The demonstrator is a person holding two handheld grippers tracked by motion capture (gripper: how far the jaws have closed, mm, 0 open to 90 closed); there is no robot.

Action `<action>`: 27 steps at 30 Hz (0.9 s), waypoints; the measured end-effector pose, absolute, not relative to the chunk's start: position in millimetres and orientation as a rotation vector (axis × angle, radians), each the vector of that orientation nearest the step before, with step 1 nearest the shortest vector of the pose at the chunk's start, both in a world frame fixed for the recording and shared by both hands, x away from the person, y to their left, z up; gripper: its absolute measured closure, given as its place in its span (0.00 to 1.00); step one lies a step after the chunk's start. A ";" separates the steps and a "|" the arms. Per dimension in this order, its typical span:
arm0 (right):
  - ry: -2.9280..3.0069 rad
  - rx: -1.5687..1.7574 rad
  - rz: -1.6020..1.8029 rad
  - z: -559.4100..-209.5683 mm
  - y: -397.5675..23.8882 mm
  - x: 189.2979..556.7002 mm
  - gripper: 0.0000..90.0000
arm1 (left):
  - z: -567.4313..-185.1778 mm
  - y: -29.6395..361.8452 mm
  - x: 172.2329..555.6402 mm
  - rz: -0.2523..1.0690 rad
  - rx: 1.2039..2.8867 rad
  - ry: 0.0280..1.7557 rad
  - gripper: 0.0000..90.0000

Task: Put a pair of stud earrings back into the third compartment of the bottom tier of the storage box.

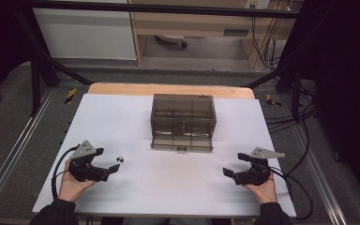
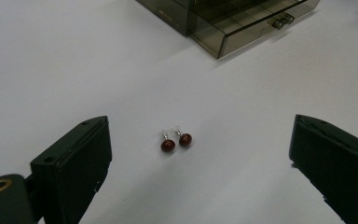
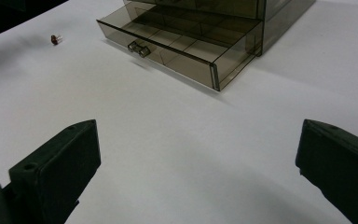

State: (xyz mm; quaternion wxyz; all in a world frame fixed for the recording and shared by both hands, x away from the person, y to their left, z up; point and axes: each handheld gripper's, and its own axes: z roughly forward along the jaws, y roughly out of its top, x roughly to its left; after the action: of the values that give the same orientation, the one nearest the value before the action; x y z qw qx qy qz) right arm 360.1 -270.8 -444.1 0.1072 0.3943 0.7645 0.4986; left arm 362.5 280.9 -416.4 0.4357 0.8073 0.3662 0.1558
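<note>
Two small dark red stud earrings (image 2: pixel 175 141) lie side by side on the white table, just ahead of my left gripper (image 2: pixel 200 154), whose jaws stand wide open around nothing. In the high view the earrings (image 1: pixel 120 159) sit right of the left gripper (image 1: pixel 107 161). A smoky transparent drawer box (image 1: pixel 183 116) stands at the table's middle back, its bottom drawer (image 1: pixel 182 142) pulled out and divided into compartments. My right gripper (image 1: pixel 232 164) rests open at the front right, facing the open drawer (image 3: pixel 177 46). The earrings (image 3: pixel 56 39) show small at the far left of the right gripper view.
The white table sheet (image 1: pixel 168 187) spreads wide between both grippers and in front of the box. A wooden table edge (image 1: pixel 122 89) shows behind it. Black frame bars and cables (image 1: pixel 290 117) run along the right side.
</note>
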 end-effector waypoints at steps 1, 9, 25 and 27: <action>2.250 1.161 1.468 -444.1 -270.8 360.1 0.01 | -416.4 280.9 362.5 0.388 2.009 0.911 0.06; 2.254 1.158 1.458 -444.1 -271.2 360.1 0.01 | -411.0 275.3 371.5 0.403 2.030 0.933 0.06; 2.263 1.167 1.454 -444.6 -270.3 360.3 0.01 | -425.5 263.8 392.2 0.453 2.093 1.043 0.21; 2.261 1.167 1.454 -444.6 -270.2 360.4 0.01 | -428.1 263.3 393.5 0.454 2.100 1.058 0.25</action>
State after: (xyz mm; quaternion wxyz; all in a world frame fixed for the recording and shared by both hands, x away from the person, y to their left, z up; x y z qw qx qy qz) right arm 360.4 -270.2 -444.6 0.1052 0.3961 0.7673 0.4933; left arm 393.5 263.3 -428.1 0.3648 0.8165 0.4112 0.1763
